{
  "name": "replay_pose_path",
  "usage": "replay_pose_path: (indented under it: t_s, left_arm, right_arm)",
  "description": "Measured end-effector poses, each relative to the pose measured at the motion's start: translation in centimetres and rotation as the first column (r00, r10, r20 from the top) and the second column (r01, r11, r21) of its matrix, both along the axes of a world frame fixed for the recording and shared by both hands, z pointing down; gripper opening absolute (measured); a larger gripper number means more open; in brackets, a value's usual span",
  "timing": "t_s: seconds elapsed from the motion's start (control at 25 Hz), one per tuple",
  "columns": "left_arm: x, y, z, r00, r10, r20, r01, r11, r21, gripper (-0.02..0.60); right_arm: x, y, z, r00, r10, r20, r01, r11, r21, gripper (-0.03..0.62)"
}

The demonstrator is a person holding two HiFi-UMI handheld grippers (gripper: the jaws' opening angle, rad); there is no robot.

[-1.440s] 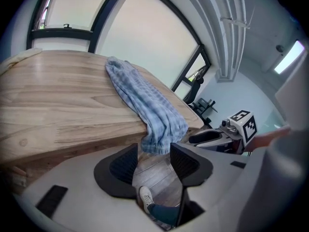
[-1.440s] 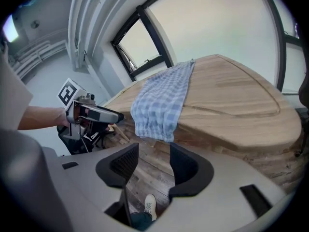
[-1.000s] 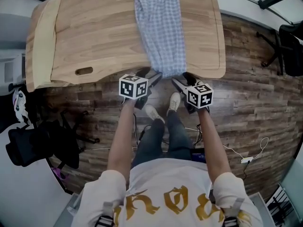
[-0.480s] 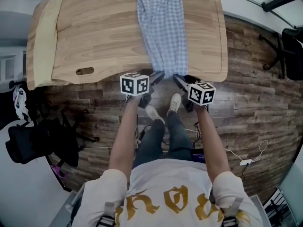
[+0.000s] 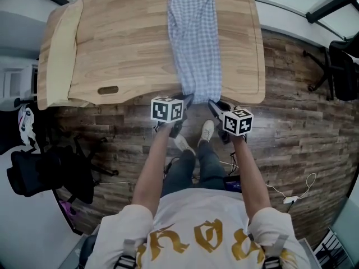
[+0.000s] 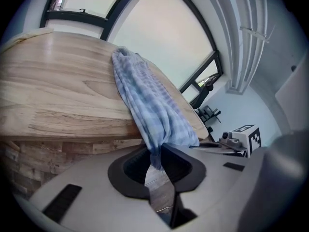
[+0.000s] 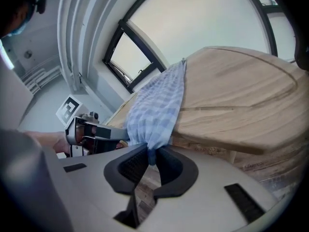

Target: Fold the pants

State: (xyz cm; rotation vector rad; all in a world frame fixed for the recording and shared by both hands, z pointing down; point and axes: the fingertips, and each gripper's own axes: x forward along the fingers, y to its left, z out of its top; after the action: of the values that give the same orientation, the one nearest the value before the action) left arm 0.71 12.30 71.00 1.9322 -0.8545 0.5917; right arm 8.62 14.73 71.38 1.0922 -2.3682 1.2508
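The left hand-held gripper (image 6: pixel 155 154) is closing its jaws on the near hem of the pants (image 5: pixel 193 35), and the right hand-held gripper (image 7: pixel 150 154) is closing on the same hem just beside it, cloth pinched between both pairs of pads. A second ago both stood wide at the cloth's end, so the grasp is now made and, I judge, the hem is ready to lift for a first fold. The pants lie as a long narrow strip at upper centre, their end drooping over the near edge of the tabletop (image 5: pixel 123 43). The cloth is thin, soft blue-and-white check, bunched where pinched. The tabletop is pale, smooth wood with rounded corners.
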Motion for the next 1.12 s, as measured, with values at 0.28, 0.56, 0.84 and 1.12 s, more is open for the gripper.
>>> replay_pose_path:
  t_s: [0.28,0.56,0.84,1.12]
  left_arm:
    - [-0.7,1.1,-3.5,1.0,-0.004,-0.017,0.005,1.0,0.023,0.084]
    - [-1.6,2.6,-6.5,0.999,-0.007,-0.038,0.009,0.999,0.033,0.084]
    - [-2.2,4.2,-8.9,0.999,0.043,-0.024,-0.042,0.999,0.033,0.084]
    - [-3.3,7.0,-11.6,0.996,0.072,-0.044,-0.071,0.997,0.034,0.084]
  right_arm:
    - [-0.4,1.2,-4.3,1.0,-0.007,-0.003,0.007,0.998,0.067,0.057]
    - [-1.2,2.6,-7.8,1.0,-0.026,-0.008,0.026,0.995,0.092,0.057]
    - [-2.1,4.5,-10.5,0.997,-0.058,-0.048,0.064,0.99,0.124,0.057]
    - [-3.2,7.3,-13.2,0.994,-0.104,-0.044,0.109,0.982,0.152,0.057]
